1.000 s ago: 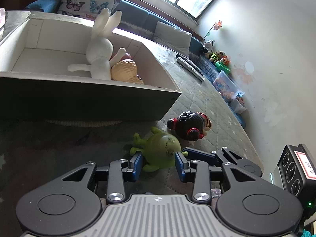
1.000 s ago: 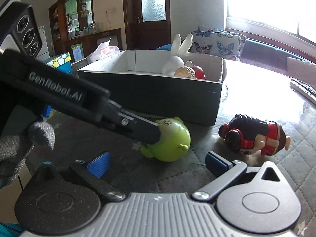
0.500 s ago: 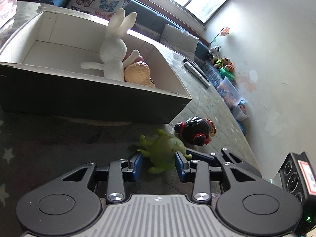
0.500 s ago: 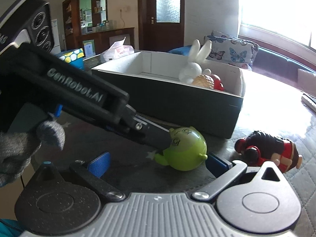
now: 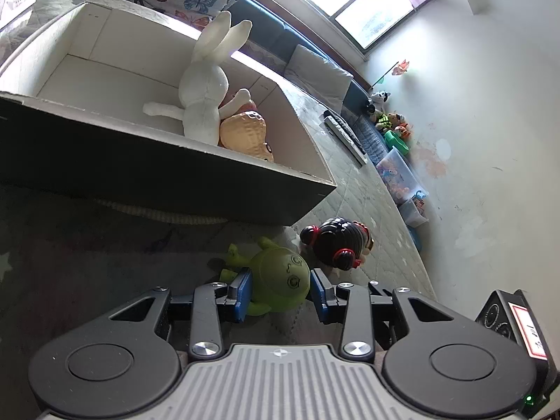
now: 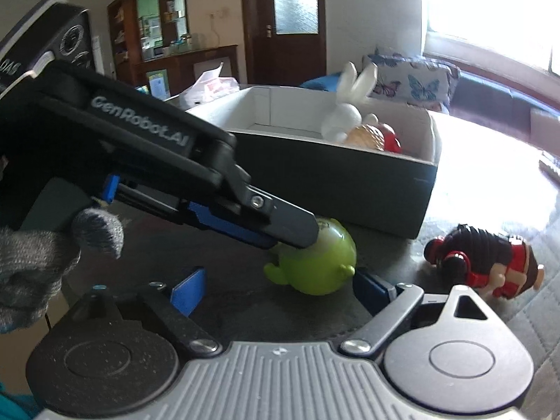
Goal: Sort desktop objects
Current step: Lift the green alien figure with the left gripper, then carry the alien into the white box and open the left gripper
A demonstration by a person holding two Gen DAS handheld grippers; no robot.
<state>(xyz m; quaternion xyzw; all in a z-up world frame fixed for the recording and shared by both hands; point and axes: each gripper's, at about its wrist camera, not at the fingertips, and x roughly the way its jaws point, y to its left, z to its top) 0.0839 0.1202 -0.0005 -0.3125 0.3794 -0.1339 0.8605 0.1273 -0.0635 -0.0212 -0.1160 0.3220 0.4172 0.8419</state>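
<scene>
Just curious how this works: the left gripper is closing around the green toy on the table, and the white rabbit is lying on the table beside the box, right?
Not quite. The rabbit is inside the box, next to a peanut toy, as the left wrist view shows. The rest holds: the left gripper has its blue pads on either side of the green toy on the table.

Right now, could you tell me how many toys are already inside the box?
3: a white rabbit, a peanut toy against it, and a red toy behind them; others may be hidden by the box wall.
</scene>
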